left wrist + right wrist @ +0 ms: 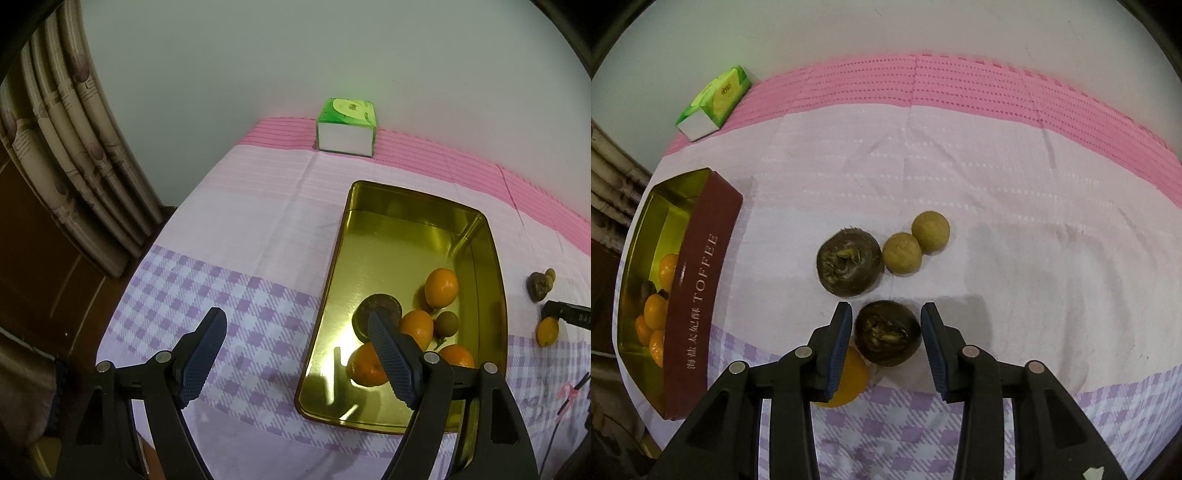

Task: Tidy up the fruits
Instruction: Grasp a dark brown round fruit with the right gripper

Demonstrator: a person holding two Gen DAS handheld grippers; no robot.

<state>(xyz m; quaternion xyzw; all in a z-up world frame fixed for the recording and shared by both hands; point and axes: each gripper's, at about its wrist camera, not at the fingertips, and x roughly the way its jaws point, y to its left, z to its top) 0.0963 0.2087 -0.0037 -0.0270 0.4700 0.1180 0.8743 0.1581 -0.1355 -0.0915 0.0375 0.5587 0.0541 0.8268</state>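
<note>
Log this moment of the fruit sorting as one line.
right claw: open, straddling dark brown fruit | left claw: open, empty | gold tin: oranges inside | cloth: four fruits more

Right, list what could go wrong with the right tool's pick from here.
1. The right tool brackets the near dark brown fruit with jaws open; being round, it may roll out as they shut.
2. An orange lies right beside the left finger, so closing could nudge it.
3. The toffee tin already holds several oranges near one end; a drop there might bump them.
</note>
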